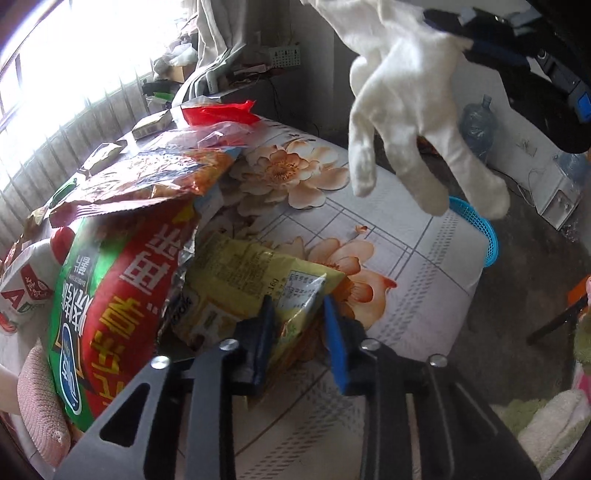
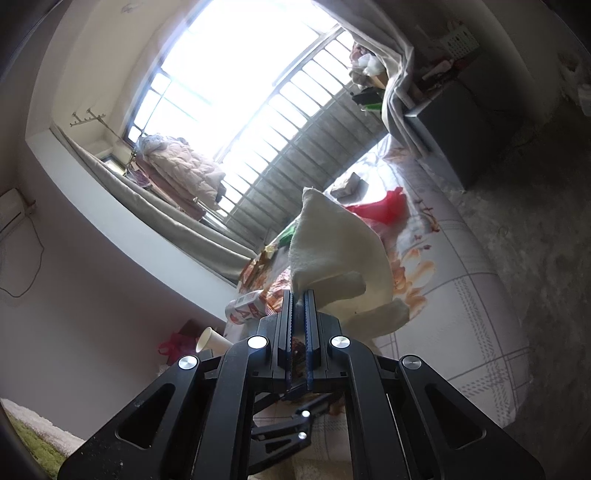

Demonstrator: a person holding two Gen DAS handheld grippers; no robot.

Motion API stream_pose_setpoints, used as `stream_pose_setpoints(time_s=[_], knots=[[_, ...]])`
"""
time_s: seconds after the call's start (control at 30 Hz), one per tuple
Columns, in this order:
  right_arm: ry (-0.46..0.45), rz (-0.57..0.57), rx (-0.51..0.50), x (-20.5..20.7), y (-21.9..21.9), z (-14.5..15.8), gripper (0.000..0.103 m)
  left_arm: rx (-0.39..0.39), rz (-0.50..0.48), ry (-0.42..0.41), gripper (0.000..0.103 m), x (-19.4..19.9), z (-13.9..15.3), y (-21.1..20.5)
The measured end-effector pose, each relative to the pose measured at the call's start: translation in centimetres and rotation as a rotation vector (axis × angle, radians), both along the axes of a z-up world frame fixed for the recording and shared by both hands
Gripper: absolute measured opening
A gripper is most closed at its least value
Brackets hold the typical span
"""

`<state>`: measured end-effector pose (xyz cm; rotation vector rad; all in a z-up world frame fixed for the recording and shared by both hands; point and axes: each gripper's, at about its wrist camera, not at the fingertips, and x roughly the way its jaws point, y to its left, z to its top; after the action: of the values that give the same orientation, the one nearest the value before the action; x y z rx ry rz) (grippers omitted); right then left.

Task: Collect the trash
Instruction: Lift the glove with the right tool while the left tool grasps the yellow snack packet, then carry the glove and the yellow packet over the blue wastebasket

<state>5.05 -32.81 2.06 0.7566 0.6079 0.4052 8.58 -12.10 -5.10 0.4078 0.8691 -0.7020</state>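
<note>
My left gripper (image 1: pixel 297 310) points down at the flowered bedsheet (image 1: pixel 424 258). Its fingers are closed on the crumpled corner of a yellow snack wrapper (image 1: pixel 251 273). Beside the wrapper, on the left, lies a large red and green snack bag (image 1: pixel 110 295), with an orange-brown foil bag (image 1: pixel 159 173) on top of it. In the left wrist view a white glove (image 1: pixel 406 110) hangs above the bed from my right gripper (image 1: pixel 448 24). The right wrist view shows my right gripper (image 2: pixel 299 295) shut on that white glove (image 2: pixel 332 258).
A blue mesh basket (image 1: pixel 480 229) sits just off the bed's far edge. A red plastic bag (image 1: pixel 218 112) and small packets lie further up the bed. A milk carton (image 1: pixel 26 284) is at the left, with a paper cup (image 2: pixel 210 341) nearby. A water bottle (image 1: pixel 478 125) stands on the floor.
</note>
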Motion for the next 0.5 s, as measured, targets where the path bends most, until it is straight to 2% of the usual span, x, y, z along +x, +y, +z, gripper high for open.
stream_pose_setpoints(time_s=[0.2,0.5], knots=[[0.025,-0.013,0.001,-1.1,-0.8,-0.8,0.004,-0.036,0.002,0.006,0.010,-0.7,0.6,-0.2],[0.026,-0.108,0.054,-4.4,-3.9,-1.9,0.004,-0.124,-0.073,0.033,0.008,-3.2,3.8,-1.7]])
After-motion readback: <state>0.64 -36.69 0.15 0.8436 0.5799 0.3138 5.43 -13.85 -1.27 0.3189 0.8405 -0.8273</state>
